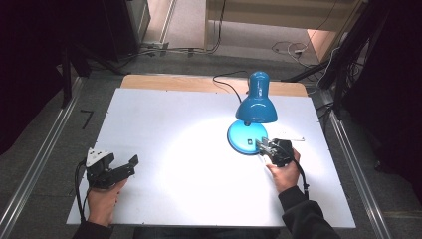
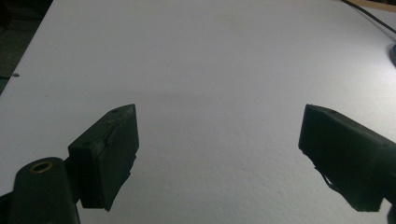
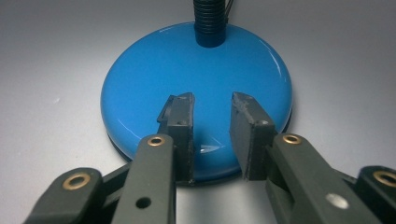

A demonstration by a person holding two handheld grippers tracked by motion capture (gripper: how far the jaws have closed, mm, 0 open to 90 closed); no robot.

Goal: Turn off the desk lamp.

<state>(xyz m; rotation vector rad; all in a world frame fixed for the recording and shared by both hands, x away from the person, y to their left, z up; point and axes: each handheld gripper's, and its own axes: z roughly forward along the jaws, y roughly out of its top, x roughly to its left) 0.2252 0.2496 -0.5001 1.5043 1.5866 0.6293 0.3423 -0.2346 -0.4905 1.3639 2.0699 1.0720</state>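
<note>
Blue and glossy, the lamp (image 1: pixel 255 107) stands right of centre on the white counter (image 1: pixel 164 129), its shade tipped down so that a bright pool of light falls on the sheet in front of it. The right tongs (image 1: pixel 263 146) sit low over the near edge of its round base (image 3: pixel 196 88), jaws a little apart with nothing clamped between them; in the right gripper view a small dark switch (image 3: pixel 167 108) pokes up just beside the left jaw, which is probably why the tongs come in at this spot and so flat: a jaw tip can press the switch without tipping the lamp. Whether the jaw touches the switch I cannot tell. The ribbed black neck (image 3: pixel 209 21) rises from the far side of the base, out of the way. The left tongs (image 1: pixel 122 168) rest wide apart near the front left of the counter, well away from the lamp, likely parked because the job needs one hand only.
</note>
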